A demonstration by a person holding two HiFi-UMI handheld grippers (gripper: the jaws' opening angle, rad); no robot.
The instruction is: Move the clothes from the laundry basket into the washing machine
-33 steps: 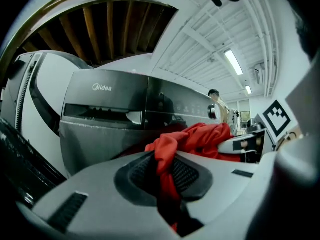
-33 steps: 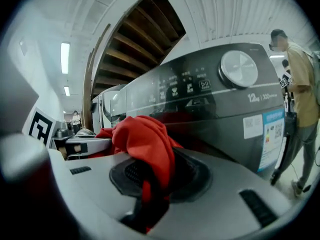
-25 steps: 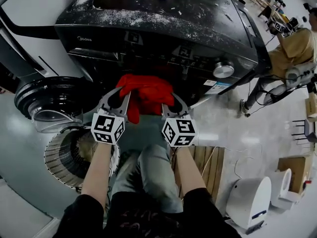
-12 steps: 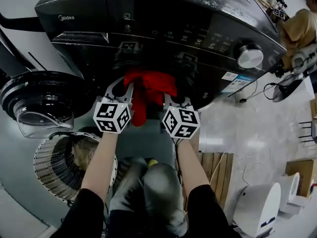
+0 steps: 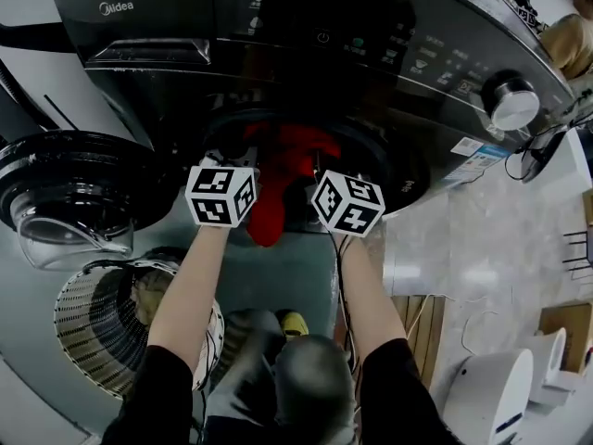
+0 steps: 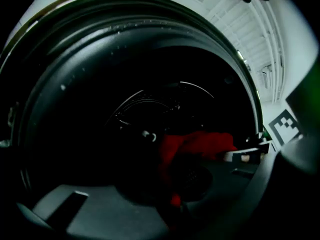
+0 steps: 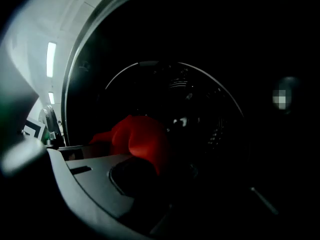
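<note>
Head view: red garment [image 5: 283, 167] in washer [image 5: 278, 26] mouth; clothes [image 5: 153, 293] in basket [image 5: 88, 321].

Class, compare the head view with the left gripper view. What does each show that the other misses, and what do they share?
Head view only: the washing machine's control knob, its swung-open door, the laundry basket on the floor and the person's forearms.
Left gripper view only: the dark drum interior seen through the opening, and the room's ceiling.
Both: the red garment at the machine's opening, pinched in the left gripper.
</note>
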